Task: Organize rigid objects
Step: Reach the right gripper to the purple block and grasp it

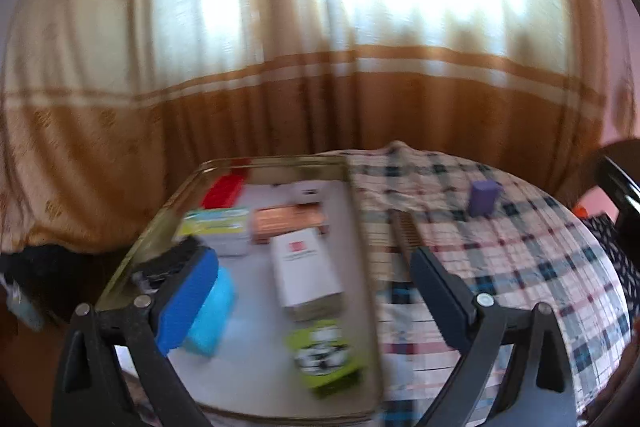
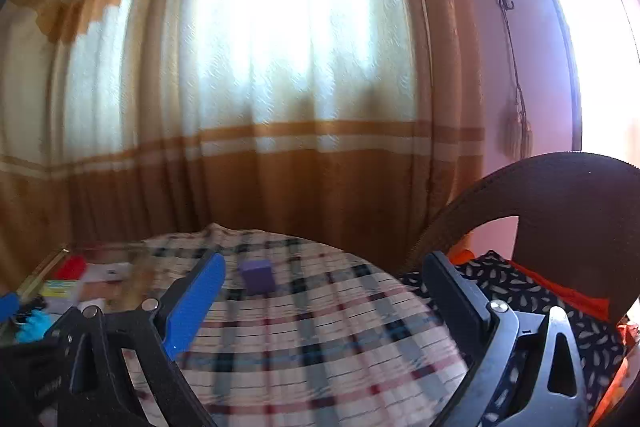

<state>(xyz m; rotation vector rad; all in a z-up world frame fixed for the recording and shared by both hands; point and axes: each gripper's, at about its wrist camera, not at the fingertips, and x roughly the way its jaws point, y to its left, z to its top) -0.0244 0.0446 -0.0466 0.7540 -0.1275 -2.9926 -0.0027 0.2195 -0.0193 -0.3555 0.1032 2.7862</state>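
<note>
Curtains (image 1: 256,99) hang behind the plaid worktop (image 1: 500,259). Left claw (image 1: 312,267) gapes wide above the tray (image 1: 360,227) holding the boxes, gripping nothing. Right claw (image 2: 324,279) is wide too, purple block (image 2: 258,275) lying ahead between its fingers.

Both low, curtainward — shared purple block (image 1: 484,197)

- Ahead of you hangs a cream-and-brown curtain (image 2: 248,99), daylight glowing brightly through its upper part.
- To your right, a pink wall (image 2: 472,27) carries a hook with a tasselled cord (image 2: 516,123).
- A dark curved chair back (image 2: 560,195) stands at your right.
- The tabletop wears a checked cloth (image 1: 500,259).
</note>
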